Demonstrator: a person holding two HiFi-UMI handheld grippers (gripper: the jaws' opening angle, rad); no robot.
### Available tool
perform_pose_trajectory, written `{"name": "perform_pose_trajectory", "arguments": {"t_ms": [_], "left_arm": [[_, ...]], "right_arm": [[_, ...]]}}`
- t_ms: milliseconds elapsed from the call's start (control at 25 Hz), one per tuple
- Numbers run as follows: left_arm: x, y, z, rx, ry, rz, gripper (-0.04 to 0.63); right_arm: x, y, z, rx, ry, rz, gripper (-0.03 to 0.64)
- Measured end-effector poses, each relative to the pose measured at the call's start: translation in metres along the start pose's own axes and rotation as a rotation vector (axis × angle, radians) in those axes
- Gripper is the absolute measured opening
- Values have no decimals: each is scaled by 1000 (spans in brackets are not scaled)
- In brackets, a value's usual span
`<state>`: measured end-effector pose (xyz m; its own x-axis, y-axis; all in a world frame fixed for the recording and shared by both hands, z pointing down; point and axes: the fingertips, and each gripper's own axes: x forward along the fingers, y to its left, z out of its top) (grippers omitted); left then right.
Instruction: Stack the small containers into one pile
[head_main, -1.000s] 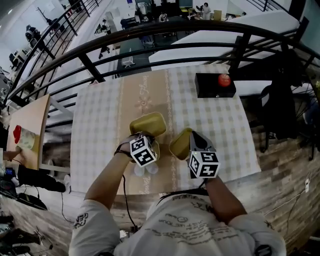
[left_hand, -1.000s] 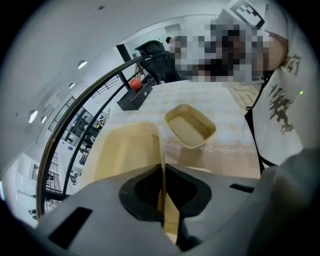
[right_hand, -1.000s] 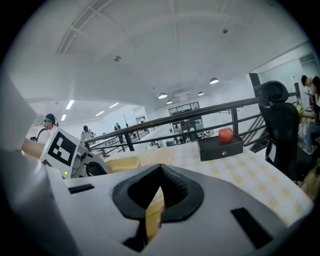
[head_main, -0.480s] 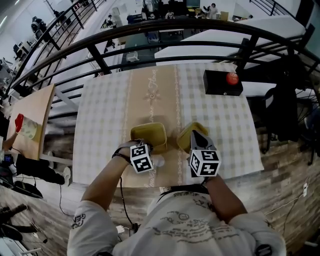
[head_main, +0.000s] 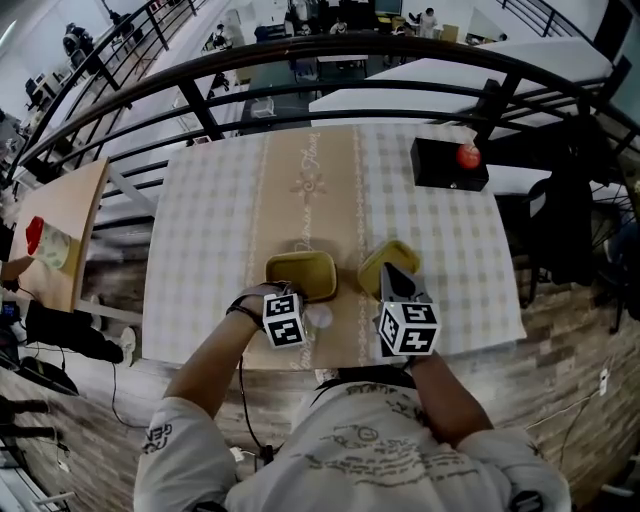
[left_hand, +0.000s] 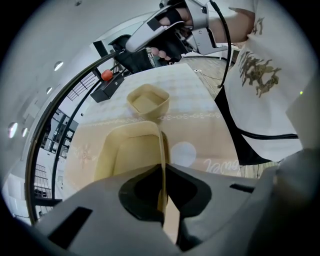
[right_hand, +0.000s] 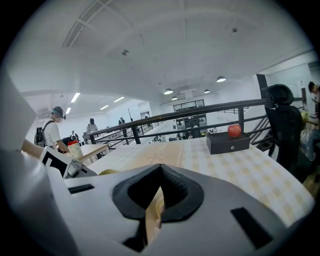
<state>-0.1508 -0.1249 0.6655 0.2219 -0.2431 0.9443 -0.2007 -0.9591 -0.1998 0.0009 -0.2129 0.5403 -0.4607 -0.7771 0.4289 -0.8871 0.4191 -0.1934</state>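
Note:
Two small yellow containers are on the checked table (head_main: 210, 230). My left gripper (head_main: 292, 296) is shut on the near rim of the left container (head_main: 300, 272). In the left gripper view that container (left_hand: 131, 150) has its thin wall pinched between the jaws of the left gripper (left_hand: 161, 186). My right gripper (head_main: 391, 274) is shut on the rim of the right container (head_main: 380, 262), whose yellow edge (right_hand: 151, 212) shows between the jaws of the right gripper (right_hand: 159, 196). The left gripper view shows the right container (left_hand: 148, 102) upright, apart from the left one.
A black box (head_main: 449, 165) with a red apple (head_main: 468, 155) sits at the table's far right corner. A pale round patch (head_main: 318, 317) lies on the cloth between the grippers. A dark railing (head_main: 330, 60) runs behind the table. A side table (head_main: 60, 240) stands at left.
The right container was tilted close to the left one; it now sits level and farther right. The left container has come a little nearer to me. Both grips are unchanged.

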Motion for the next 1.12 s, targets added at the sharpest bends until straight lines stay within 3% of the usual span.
{"name": "perform_pose_trajectory", "arguments": {"t_ms": [560, 1120], "left_arm": [[13, -8, -1, 16, -16, -37, 12], [22, -11, 1, -29, -80, -84, 12]], "right_arm": [[-4, -7, -7, 1, 16, -39, 0], [-3, -10, -11, -6, 29, -51, 0]]}}
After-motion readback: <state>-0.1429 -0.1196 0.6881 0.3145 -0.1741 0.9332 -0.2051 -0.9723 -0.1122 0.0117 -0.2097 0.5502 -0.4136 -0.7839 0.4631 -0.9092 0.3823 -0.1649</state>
